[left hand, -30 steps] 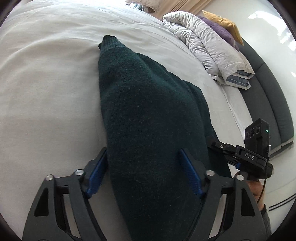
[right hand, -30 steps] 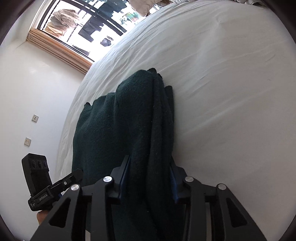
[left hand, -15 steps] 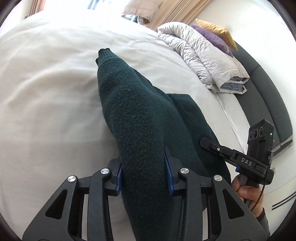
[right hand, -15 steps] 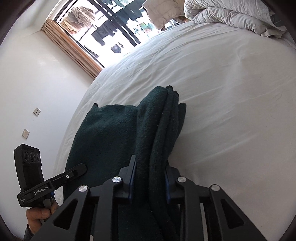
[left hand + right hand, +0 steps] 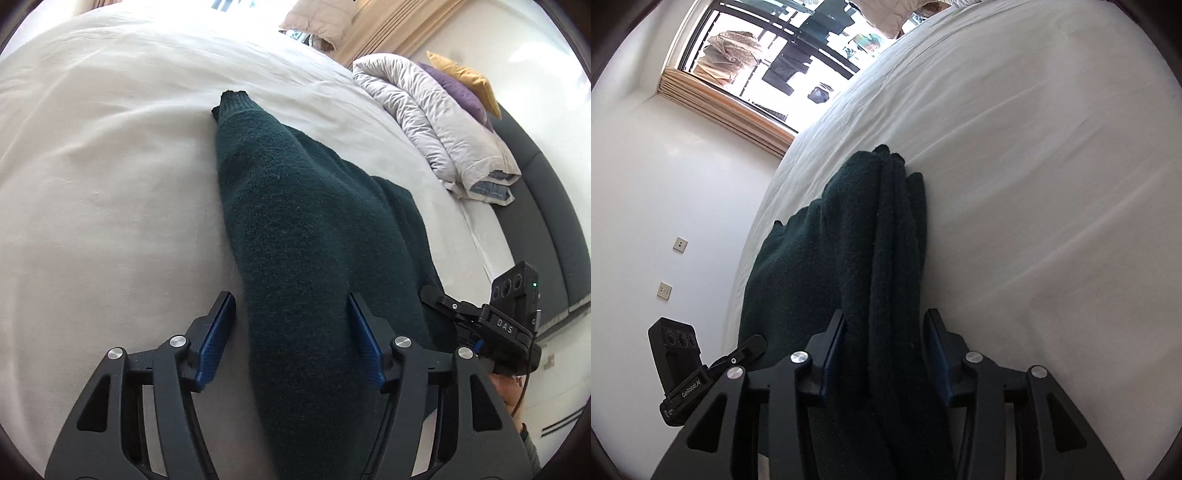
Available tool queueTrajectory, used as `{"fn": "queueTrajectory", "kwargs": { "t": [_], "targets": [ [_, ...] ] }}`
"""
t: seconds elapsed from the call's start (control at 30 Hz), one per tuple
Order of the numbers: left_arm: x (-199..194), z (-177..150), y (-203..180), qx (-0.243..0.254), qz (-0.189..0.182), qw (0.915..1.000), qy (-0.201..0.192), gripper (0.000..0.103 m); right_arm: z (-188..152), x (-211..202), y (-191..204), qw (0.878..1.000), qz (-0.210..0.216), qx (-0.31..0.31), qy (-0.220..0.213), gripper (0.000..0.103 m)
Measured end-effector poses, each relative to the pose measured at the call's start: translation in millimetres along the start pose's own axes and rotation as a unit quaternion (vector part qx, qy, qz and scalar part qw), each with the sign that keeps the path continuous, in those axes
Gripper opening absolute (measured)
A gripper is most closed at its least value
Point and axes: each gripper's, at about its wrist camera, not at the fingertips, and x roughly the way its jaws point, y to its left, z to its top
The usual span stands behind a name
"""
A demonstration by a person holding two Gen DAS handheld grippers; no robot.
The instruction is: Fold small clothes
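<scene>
A dark green knitted sweater (image 5: 295, 236) lies folded on the white bed sheet (image 5: 92, 184). My left gripper (image 5: 291, 325) is open, its blue pads standing apart on either side of a raised fold of the sweater. In the right wrist view the sweater (image 5: 879, 251) runs up from between the fingers as a bunched ridge. My right gripper (image 5: 886, 343) has its jaws partly apart around that ridge; the pads seem just clear of the cloth. The right gripper body also shows in the left wrist view (image 5: 498, 325).
A rolled white duvet (image 5: 436, 122) with purple and yellow pillows lies at the bed's far right by a dark headboard (image 5: 546, 221). A window (image 5: 768, 66) with a wooden frame and a white wall (image 5: 665, 203) stand left of the bed.
Both grippers were shut on the sweater half a second ago and lifted it. Now both have opened and the sweater has settled lower on the bed.
</scene>
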Motion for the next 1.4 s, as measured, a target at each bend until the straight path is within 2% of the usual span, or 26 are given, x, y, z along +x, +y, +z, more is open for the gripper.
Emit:
{"fn": "queueTrajectory", "kwargs": {
  "t": [0.07,0.13,0.2,0.23,0.33,0.37,0.4,0.5,0.53,0.57,0.63,0.7,0.8,0.93,1.0,1.1,1.17,1.23,1.3,1.4],
  "targets": [
    [-16.4,-5.1,-5.0,0.018,0.022,0.9994,-0.02,0.061,-3.2,-17.9,1.8,0.999,-0.028,-0.006,-0.018,0.064],
    [-44.5,-15.6,-17.1,0.056,0.055,0.9953,-0.057,0.061,-14.1,-43.8,9.6,0.996,-0.062,-0.021,-0.053,0.064],
    [-81.0,-33.7,-33.9,0.105,0.094,0.9847,-0.103,0.062,-30.6,-71.5,21.3,0.993,-0.08,-0.038,-0.081,0.064],
    [-98.8,-44.0,-41.3,0.125,0.112,0.9783,-0.122,0.067,-41.4,-85.9,29.9,0.99,-0.089,-0.053,-0.095,0.065],
    [-160.1,-82.4,-71.7,0.175,0.163,0.9502,-0.2,0.086,-74.9,-126.2,65.4,0.977,-0.125,-0.112,-0.134,0.074],
    [-182.3,-96.7,-82.8,0.188,0.176,0.9384,-0.23,0.095,-87.8,-137.7,79.4,0.971,-0.135,-0.131,-0.147,0.076],
    [-204.2,-112.2,-92.2,0.198,0.192,0.9254,-0.259,0.101,-102.3,-150.2,94.2,0.964,-0.146,-0.152,-0.161,0.08],
    [-266.7,-162.1,-119.6,0.223,0.243,0.8836,-0.333,0.103,-137.2,-181.1,142.2,0.943,-0.162,-0.202,-0.209,0.094],
    [-282.4,-175.5,-129.4,0.228,0.253,0.8736,-0.348,0.103,-147.8,-188.5,155.4,0.937,-0.162,-0.214,-0.223,0.098],
    [-298.6,-189.5,-136.3,0.23,0.263,0.8659,-0.358,0.103,-159.0,-197.9,168.3,0.931,-0.161,-0.224,-0.239,0.103],
    [-325.3,-214.7,-148.6,0.229,0.276,0.8584,-0.367,0.103,-185.1,-222.5,189.8,0.919,-0.159,-0.237,-0.271,0.103],
    [-346.4,-236.6,-158.3,0.223,0.291,0.8598,-0.356,0.103,-208.3,-246.9,207.2,0.911,-0.159,-0.247,-0.29,0.103],
    [-375.1,-269.9,-170.0,0.224,0.282,0.8666,-0.345,0.103,-232.5,-269.6,230.9,0.899,-0.167,-0.259,-0.312,0.103],
    [-402.7,-301.7,-178.5,0.193,0.277,0.8843,-0.322,0.103,-270.3,-293.0,248.6,0.882,-0.185,-0.278,-0.333,0.103],
    [-411.5,-312.3,-179.3,0.18,0.28,0.8904,-0.311,0.103,-283.3,-297.0,253.1,0.878,-0.194,-0.288,-0.329,0.103],
    [-417.7,-327.5,-174.7,0.155,0.29,0.9024,-0.279,0.103,-297.4,-301.5,251.7,0.883,-0.22,-0.281,-0.306,0.103],
    [-417.5,-334.2,-169.5,0.134,0.294,0.9106,-0.257,0.103,-300.2,-303.4,246.0,0.893,-0.223,-0.262,-0.289,0.103],
    [-420.2,-343.5,-166.7,0.121,0.281,0.9197,-0.246,0.103,-302.1,-305.7,241.1,0.904,-0.215,-0.246,-0.277,0.103],
    [-413.8,-343.3,-163.2,0.121,0.277,0.9226,-0.24,0.103,-305.9,-307.7,242.5,0.906,-0.217,-0.247,-0.267,0.103],
    [-407.1,-344.4,-162.6,0.12,0.274,0.9255,-0.232,0.103,-314.0,-311.8,252.0,0.903,-0.223,-0.259,-0.261,0.103]
  ]
}}
